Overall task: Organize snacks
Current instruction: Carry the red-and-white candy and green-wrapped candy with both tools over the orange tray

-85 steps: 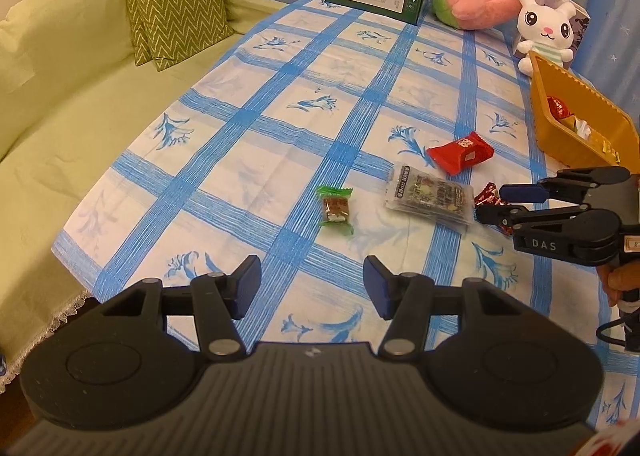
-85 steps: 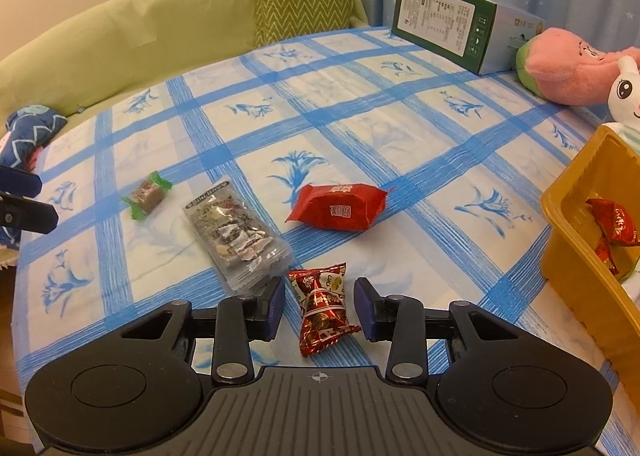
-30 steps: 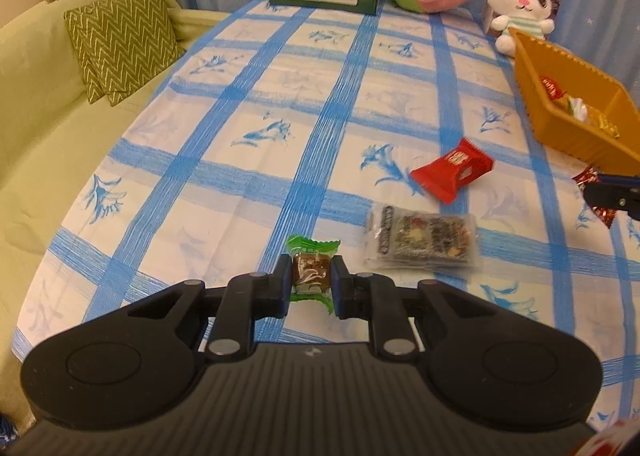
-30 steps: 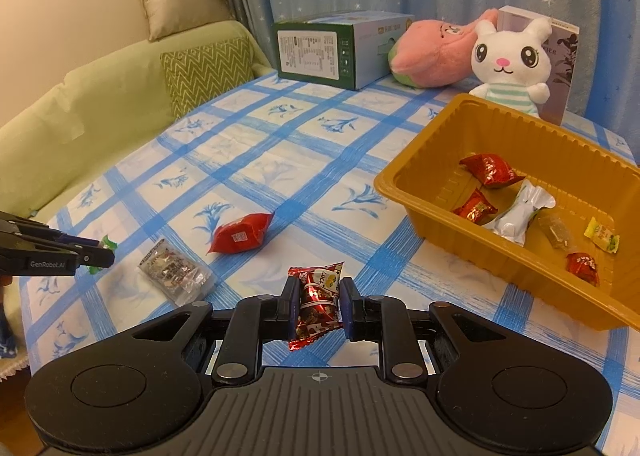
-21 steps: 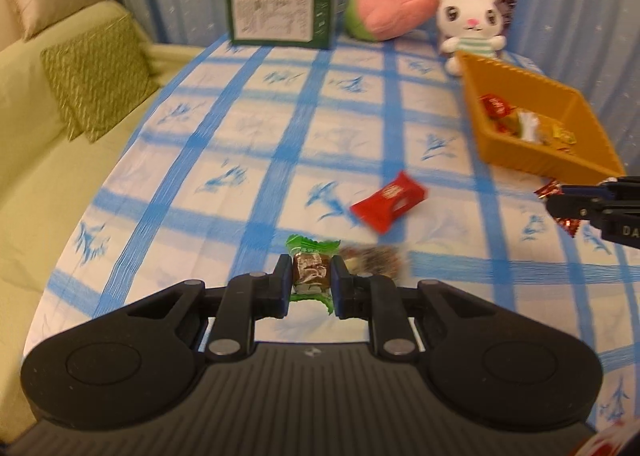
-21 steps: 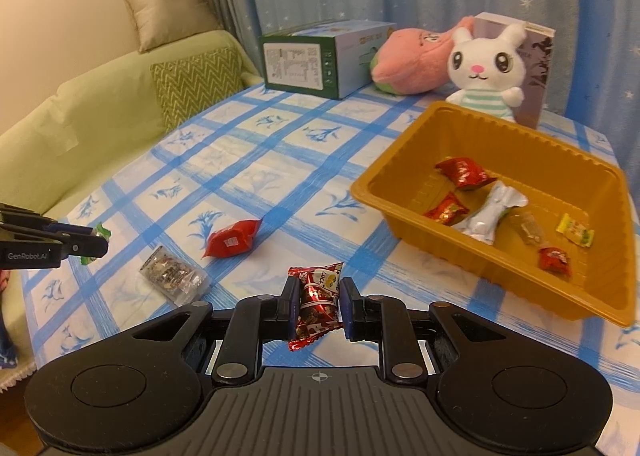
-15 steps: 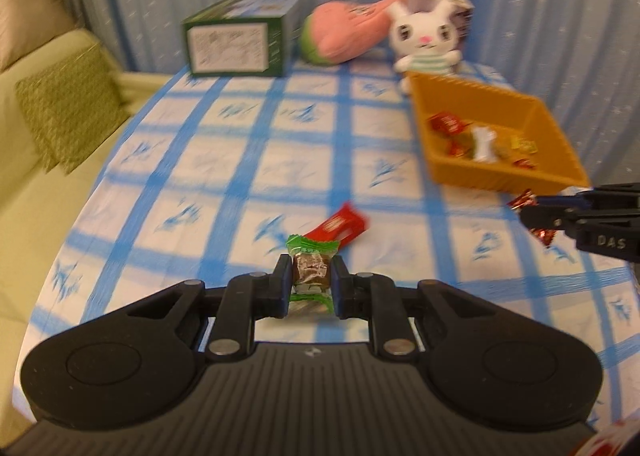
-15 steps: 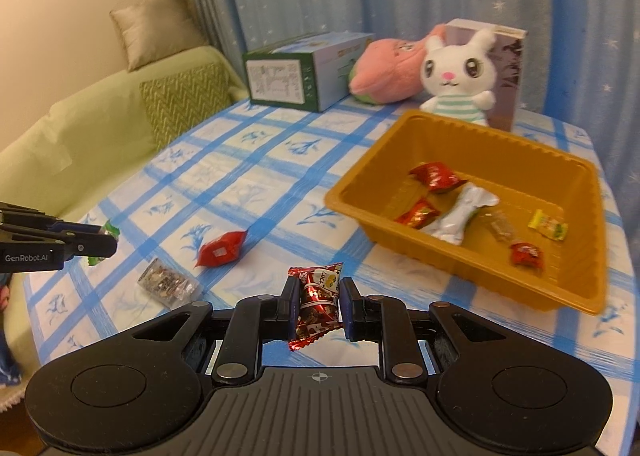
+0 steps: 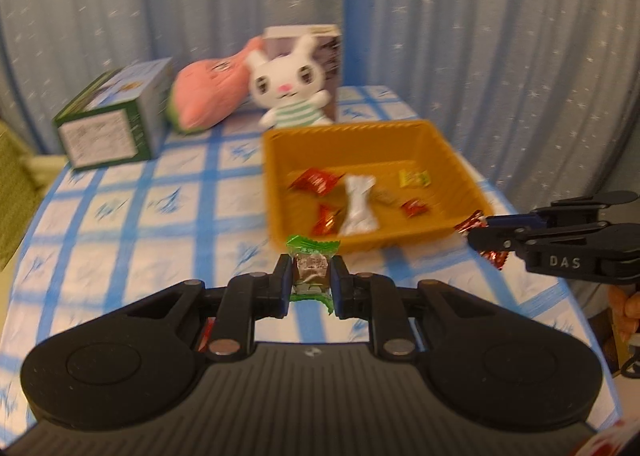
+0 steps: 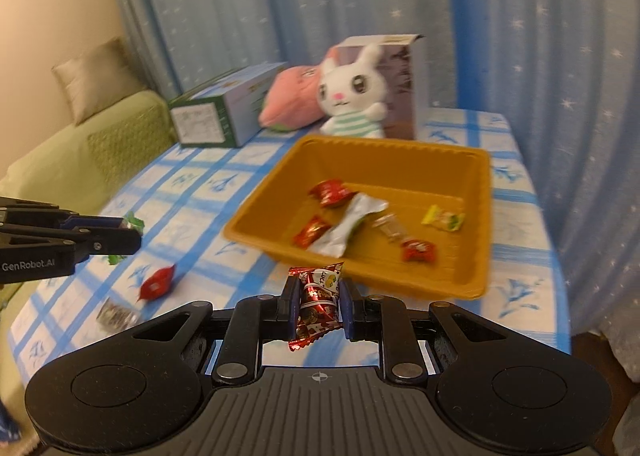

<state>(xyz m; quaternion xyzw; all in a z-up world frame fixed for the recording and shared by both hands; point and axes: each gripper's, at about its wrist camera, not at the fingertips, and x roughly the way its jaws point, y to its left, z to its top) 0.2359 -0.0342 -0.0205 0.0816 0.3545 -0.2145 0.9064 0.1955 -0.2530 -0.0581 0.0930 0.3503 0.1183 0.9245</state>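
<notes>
A green-wrapped candy (image 9: 311,271) is pinched between the pads of the left gripper (image 9: 311,283), w/ its frilled green top standing above the fingertips. The candy is held above the blue-checked tablecloth (image 9: 160,215), just short of the near wall of the orange tray (image 9: 460,171). In the right wrist view the same gripper is seen from the side at the left edge, green wrapper poking out past its tip.

A red foil snack packet (image 10: 318,298) is clamped by the right gripper (image 10: 319,306), jaws pressed onto it from both sides (packet upright, its crimped top edge above the pads). It is held near the tray's front rim, not yet over the inside.

Inside the tray are seen: a white wrapper (image 10: 348,230), a yellow candy (image 10: 443,219), a clear-wrapped piece (image 10: 390,232) and three red candies (image 10: 330,191), all lying loose on the bottom.

Left on the cloth, well apart from the tray: a red packet (image 10: 157,283) and, nearer the table edge, a clear pack of mixed snacks (image 10: 116,314) (blurred).

Behind the tray a white bunny plush (image 10: 352,95) is propped against a dark box (image 10: 400,95); a pink plush (image 10: 290,97) and a green-white carton (image 10: 216,111) lie beside it. Both views are motion-blurred
</notes>
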